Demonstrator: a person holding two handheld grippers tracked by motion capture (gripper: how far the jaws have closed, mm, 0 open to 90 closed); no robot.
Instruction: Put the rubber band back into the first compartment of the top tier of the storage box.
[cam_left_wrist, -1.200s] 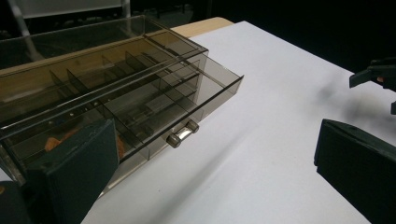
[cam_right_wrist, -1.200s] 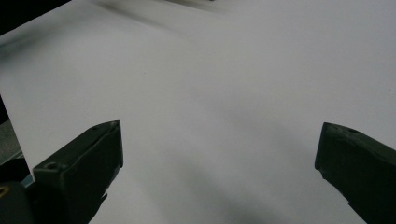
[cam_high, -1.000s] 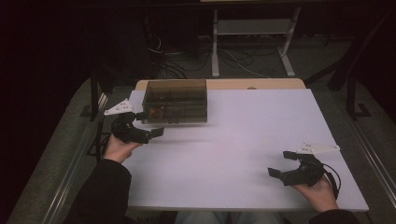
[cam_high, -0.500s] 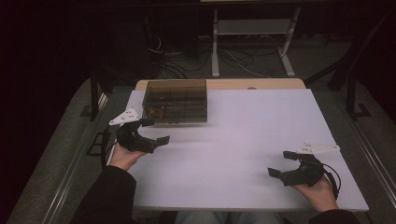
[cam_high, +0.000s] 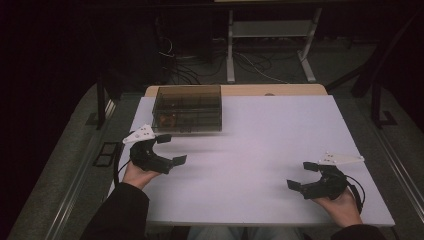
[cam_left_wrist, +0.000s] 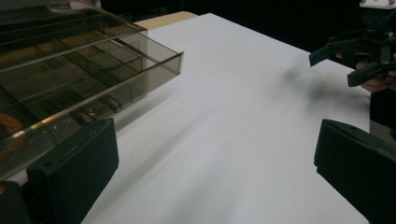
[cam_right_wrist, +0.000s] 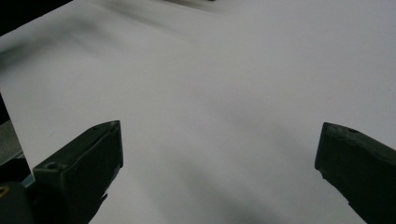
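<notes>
The left gripper (cam_high: 167, 149) is drawing back from the smoky plastic box (cam_high: 188, 108) at the far left of the white table (cam_high: 260, 145), its jaws spread wide and holding nothing. A second ago it was sitting right against the box's near left corner; half a second ago it had slipped a little toward the person; now it is hovering just beside that corner, apart from the front wall, with one jaw pointing at the box and the other angled out over bare tabletop. From the left gripper view the box (cam_left_wrist: 79, 70) is looming close at the left, its clear lid lying shut over divided compartments, and something orange-brown is showing through the wall at the near end, too blurred to name. The box itself is staying where it was, square to the table's far edge.

Toward the right, the middle of the table is lying bare. The right gripper (cam_high: 304, 176) is resting near the front right corner, well apart from the box, jaws likewise wide apart and empty, and it is not shifting across the three moments; the right gripper view is looking over plain white surface between its two black jaws.

The retreat suggests the left hand is either releasing the box after a nudge or lining up afresh for the lid; the box appears unopened.
</notes>
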